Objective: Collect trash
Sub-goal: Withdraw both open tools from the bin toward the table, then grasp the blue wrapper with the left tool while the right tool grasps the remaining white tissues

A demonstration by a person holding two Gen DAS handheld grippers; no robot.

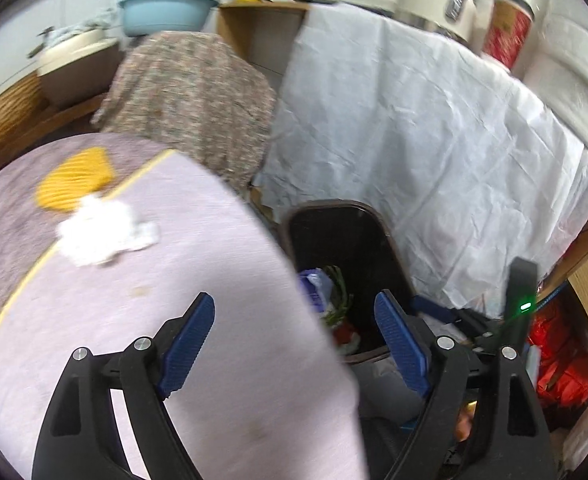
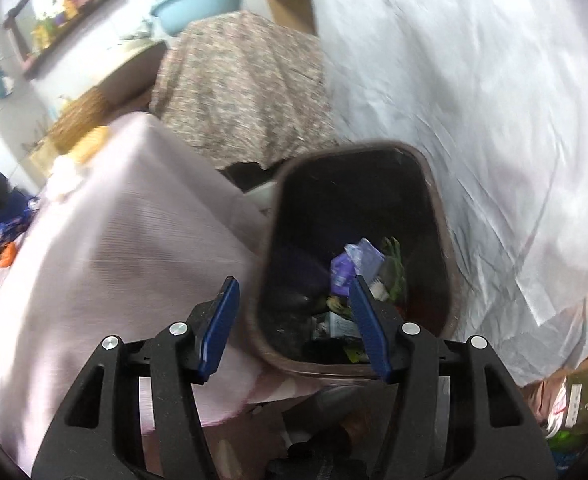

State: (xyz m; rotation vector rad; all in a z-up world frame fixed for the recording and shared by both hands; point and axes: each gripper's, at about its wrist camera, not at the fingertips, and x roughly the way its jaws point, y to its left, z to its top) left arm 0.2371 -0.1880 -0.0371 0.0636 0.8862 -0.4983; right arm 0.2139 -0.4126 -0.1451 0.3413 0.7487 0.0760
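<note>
Right, both grippers are empty. The right gripper (image 2: 294, 320) hangs over the near rim of the trash bin (image 2: 433, 184), jaws spread, nothing between the blue pads; directly ahead and below its tips sits the bin's load: a purple wrapper (image 2: 347, 266), green scraps, other bits too dark to name. The left gripper (image 1: 294, 348) is also spread wide and holds nothing; its left finger lies over the pink tablecloth (image 1: 174, 280), its right finger over the bin mouth, so it straddles the table edge.

Step, as a judgement: a drop into the bin looks done, and the hands are between items. No earlier frame given, so only the released state is stated.

Remaining trash: a crumpled white tissue (image 1: 102, 236) lies on the tablecloth, ahead and left of the left gripper, touching a yellow ridged item (image 1: 76, 180) just beyond it. Further left at the frame edge, something blue, too cut off to identify.

Next move calls for the left gripper to swing left and forward, come down over the tissue, and pinch it low; soft wad, may slip or drag the cloth.
</note>
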